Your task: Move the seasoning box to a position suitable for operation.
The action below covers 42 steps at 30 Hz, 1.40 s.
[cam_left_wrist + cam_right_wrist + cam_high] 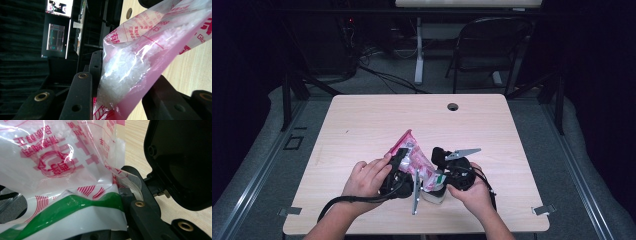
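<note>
Evidently both grippers, left (399,162) and right (439,165), had fingers pinching the bag (414,160) above the table (362,125); opening it probably needed pulling apart.

Light wooden surface (362,125) with rounded corners, small round cable hole (453,106) near far edge, centre-right. Black metal folding chair (492,45) beyond far right corner on grey carpeted floor (387,82). White metal leg (419,50) of another desk far centre, black cables (382,75) on floor beside it. Lit monitor screens (56,37) in left gripper view's dark background.
</note>
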Tool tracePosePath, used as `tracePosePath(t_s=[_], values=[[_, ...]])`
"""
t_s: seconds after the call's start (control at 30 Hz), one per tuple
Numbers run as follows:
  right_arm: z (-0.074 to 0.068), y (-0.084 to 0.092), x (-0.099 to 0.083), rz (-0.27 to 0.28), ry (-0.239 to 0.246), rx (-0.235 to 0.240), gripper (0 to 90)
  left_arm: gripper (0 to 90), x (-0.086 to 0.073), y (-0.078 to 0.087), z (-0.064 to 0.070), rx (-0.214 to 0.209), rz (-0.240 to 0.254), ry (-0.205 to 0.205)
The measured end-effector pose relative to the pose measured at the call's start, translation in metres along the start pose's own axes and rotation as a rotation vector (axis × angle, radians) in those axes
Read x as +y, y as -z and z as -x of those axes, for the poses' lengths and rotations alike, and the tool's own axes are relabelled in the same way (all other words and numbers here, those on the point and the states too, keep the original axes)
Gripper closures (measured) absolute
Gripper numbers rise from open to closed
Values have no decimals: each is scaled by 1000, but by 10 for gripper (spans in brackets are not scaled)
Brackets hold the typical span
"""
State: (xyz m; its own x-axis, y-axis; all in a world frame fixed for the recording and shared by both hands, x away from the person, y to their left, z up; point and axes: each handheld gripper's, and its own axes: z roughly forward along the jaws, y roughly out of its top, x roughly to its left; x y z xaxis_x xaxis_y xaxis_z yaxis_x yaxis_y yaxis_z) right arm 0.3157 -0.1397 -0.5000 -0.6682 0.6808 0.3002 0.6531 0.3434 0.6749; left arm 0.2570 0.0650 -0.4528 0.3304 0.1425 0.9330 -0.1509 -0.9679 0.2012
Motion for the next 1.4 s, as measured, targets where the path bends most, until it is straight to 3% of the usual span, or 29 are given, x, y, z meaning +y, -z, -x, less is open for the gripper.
tracePosePath(t_s=[0.97,1.4], values=[[-1,-1,-1,-17,12,-9,899,706,-4,-1,3,-12,1,20],[-2,-1,-2,-20,17,-14,899,712,-12,-2,7,-33,-8,50]])
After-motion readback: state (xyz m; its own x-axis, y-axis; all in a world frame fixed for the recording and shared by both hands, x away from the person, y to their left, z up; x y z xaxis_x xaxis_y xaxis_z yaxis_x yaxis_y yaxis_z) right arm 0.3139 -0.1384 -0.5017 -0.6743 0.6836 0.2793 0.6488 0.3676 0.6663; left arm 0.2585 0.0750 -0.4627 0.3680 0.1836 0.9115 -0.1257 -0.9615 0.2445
